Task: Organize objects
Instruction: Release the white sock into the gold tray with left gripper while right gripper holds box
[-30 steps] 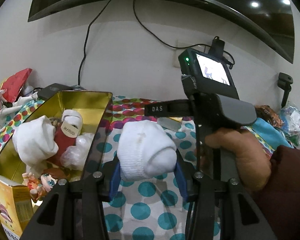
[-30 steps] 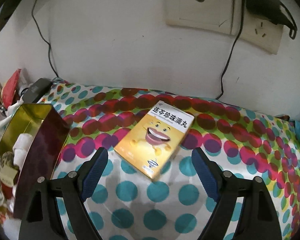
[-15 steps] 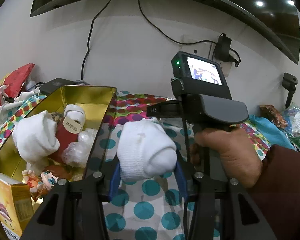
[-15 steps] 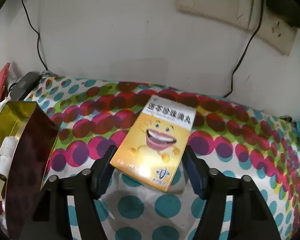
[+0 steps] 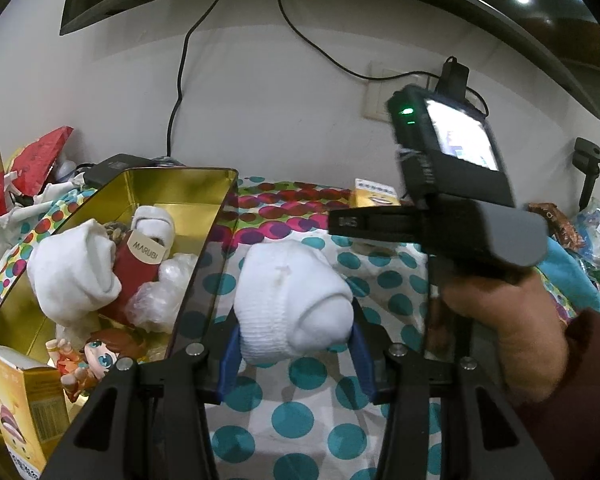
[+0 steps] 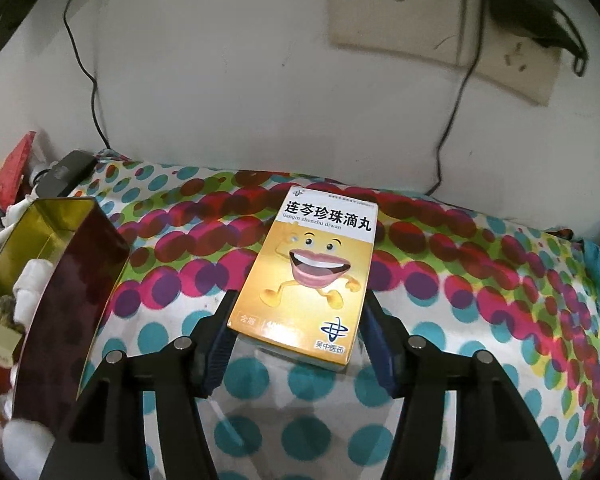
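Polka-dot cloth (image 6: pixel 284 432) lies bare between the gold tin (image 5: pixel 172 186) at left and the wall. The left gripper (image 5: pixel 294 354) grips a rolled white sock (image 5: pixel 288 300) just right of the tin's rim; the tin already holds a sock, a red "MARUBI" pouch (image 5: pixel 140 260) and a figurine. The right gripper (image 6: pixel 296 340), its jaws just closing, has its blue pads against both long edges of a yellow medicine box (image 6: pixel 308 276) reading "lianqin zhenzhu diwan". A screen edge above reads "xiaomi".
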